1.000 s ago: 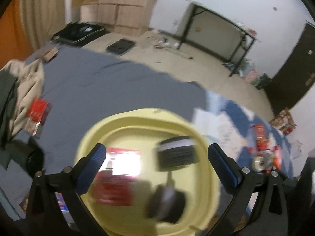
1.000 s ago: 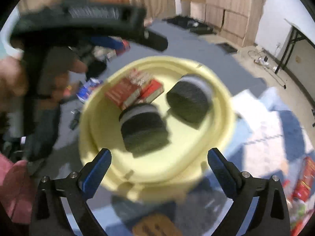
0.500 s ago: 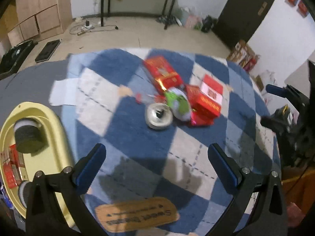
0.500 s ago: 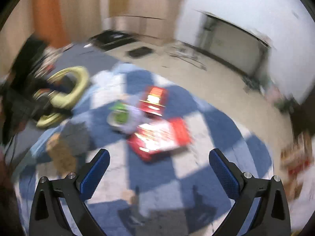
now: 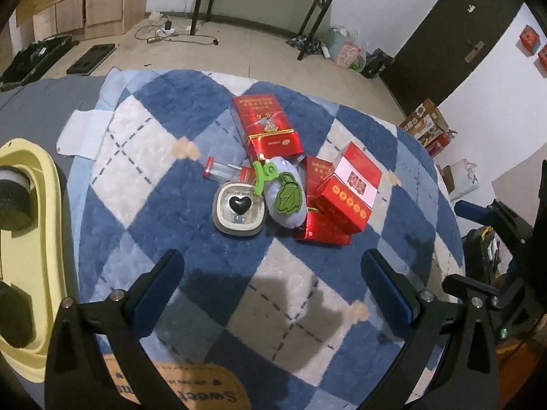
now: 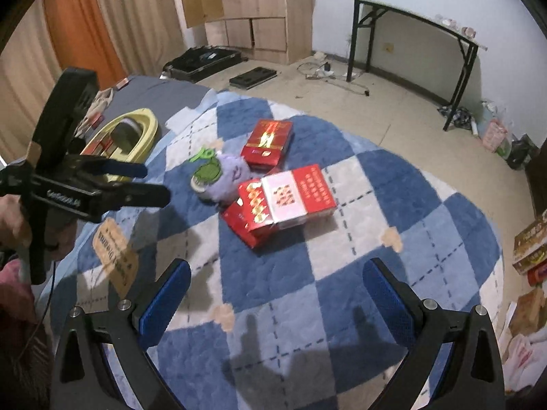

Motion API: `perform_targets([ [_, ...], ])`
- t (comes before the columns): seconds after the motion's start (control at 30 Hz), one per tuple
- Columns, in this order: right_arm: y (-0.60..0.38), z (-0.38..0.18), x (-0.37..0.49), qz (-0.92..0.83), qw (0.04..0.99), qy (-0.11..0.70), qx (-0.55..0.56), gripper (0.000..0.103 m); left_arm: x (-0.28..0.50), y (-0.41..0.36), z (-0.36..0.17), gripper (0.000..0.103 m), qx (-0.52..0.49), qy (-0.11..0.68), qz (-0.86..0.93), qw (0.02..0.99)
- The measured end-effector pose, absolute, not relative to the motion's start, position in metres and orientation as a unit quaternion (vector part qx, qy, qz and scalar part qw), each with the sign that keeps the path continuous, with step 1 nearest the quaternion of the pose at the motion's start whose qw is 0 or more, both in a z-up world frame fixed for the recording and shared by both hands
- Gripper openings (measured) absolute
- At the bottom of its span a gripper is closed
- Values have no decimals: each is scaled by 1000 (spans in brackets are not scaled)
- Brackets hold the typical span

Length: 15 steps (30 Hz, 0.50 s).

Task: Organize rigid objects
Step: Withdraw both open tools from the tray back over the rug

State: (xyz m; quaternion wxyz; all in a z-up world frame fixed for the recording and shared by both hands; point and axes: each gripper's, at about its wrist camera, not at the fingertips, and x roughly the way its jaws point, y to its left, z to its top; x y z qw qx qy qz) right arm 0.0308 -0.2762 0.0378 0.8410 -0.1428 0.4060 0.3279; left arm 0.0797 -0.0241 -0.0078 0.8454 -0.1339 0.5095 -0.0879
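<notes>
A pile sits mid-rug: a red carton (image 5: 266,126), a red-and-white box (image 5: 348,188) on a flat red box (image 5: 323,230), a purple plush with a green leaf (image 5: 285,196), a grey heart dish (image 5: 239,210) and a small clear case (image 5: 222,172). The yellow tub (image 5: 37,239) at the left holds black round items. My left gripper (image 5: 273,283) is open and empty, short of the pile. My right gripper (image 6: 277,294) is open and empty, near the red-and-white box (image 6: 290,198). The carton (image 6: 268,141), plush (image 6: 222,174) and tub (image 6: 136,130) also show in the right wrist view.
The blue-and-white checked rug (image 5: 171,205) covers the surface. A tan label (image 5: 177,384) lies at its near edge. The other gripper shows at the right edge (image 5: 495,232) and at the left (image 6: 85,184). A black desk (image 6: 410,34), cabinets (image 6: 253,10) and floor clutter stand behind.
Both grippers swung away from above the yellow tub to face the pile on the rug. Both stayed open and empty.
</notes>
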Motion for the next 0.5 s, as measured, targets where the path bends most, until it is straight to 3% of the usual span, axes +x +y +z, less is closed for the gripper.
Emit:
perform_targets([
  [0.5,-277,22,33,316,836,421,-154,103,81,-23,-8,103,-141,503,-107,846],
])
